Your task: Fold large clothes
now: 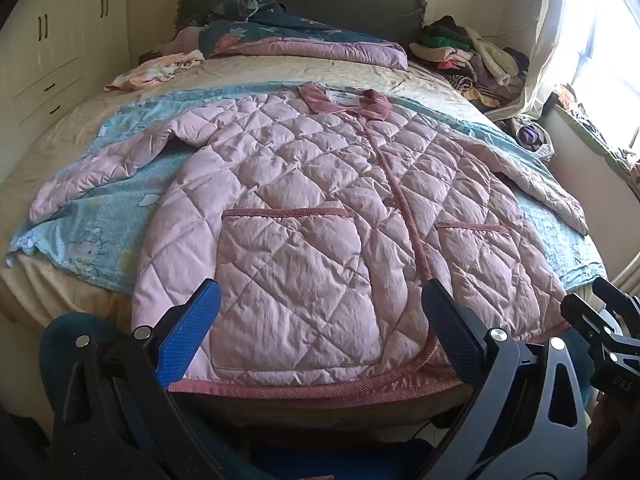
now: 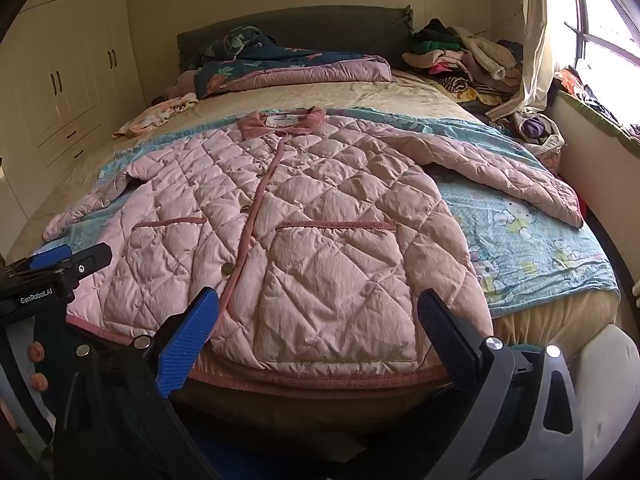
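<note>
A pink quilted jacket (image 1: pixel 320 208) lies flat and face up on a bed, buttoned, collar at the far end, both sleeves spread to the sides, hem at the near edge. It also fills the right wrist view (image 2: pixel 304 232). My left gripper (image 1: pixel 320 320) is open and empty, hovering over the hem at the jacket's left half. My right gripper (image 2: pixel 320 324) is open and empty, hovering over the hem at the right half. The right gripper shows at the right edge of the left wrist view (image 1: pixel 600 316); the left gripper shows at the left edge of the right wrist view (image 2: pixel 60 264).
The jacket rests on a light blue cartoon sheet (image 2: pixel 532 240) over the bed (image 2: pixel 320 92). A folded dark and pink quilt (image 1: pixel 296 36) lies by the headboard. A pile of clothes (image 1: pixel 472 56) sits at the far right. Wardrobes (image 2: pixel 64 72) stand left, a window (image 2: pixel 600 20) right.
</note>
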Tool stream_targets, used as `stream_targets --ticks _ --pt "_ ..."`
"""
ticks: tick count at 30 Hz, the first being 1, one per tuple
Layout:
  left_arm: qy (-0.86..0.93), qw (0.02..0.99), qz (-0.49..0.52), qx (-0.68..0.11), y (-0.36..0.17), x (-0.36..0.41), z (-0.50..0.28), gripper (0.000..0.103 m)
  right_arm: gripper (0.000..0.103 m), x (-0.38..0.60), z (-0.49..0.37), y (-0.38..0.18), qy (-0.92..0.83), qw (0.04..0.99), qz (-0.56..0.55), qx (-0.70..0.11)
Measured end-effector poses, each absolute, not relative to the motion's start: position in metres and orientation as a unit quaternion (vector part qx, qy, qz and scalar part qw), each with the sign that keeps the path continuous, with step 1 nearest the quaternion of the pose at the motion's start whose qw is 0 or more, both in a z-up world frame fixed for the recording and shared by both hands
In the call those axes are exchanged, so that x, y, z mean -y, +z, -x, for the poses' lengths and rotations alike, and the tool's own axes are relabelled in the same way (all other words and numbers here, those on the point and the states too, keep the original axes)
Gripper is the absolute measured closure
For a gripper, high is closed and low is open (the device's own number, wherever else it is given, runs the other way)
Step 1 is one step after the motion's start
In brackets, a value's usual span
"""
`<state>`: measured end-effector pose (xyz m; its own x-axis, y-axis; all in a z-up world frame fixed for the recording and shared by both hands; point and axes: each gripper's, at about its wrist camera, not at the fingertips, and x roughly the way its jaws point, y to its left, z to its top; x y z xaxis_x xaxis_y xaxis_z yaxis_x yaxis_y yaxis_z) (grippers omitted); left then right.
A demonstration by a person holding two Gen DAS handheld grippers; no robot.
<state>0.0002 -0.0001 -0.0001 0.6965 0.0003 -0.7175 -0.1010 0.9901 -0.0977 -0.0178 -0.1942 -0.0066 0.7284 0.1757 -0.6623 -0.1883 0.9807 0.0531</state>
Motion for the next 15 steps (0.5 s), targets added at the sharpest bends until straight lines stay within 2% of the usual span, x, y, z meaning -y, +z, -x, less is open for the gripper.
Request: stream_targets --ticks 15 --pt "0.028 0.919 0.066 -0.388 -0.0002 -0.0001 -0.0001 0.009 0.004 0.1940 0.0182 -0.0065 0.098 0.930 0.009 -0.355"
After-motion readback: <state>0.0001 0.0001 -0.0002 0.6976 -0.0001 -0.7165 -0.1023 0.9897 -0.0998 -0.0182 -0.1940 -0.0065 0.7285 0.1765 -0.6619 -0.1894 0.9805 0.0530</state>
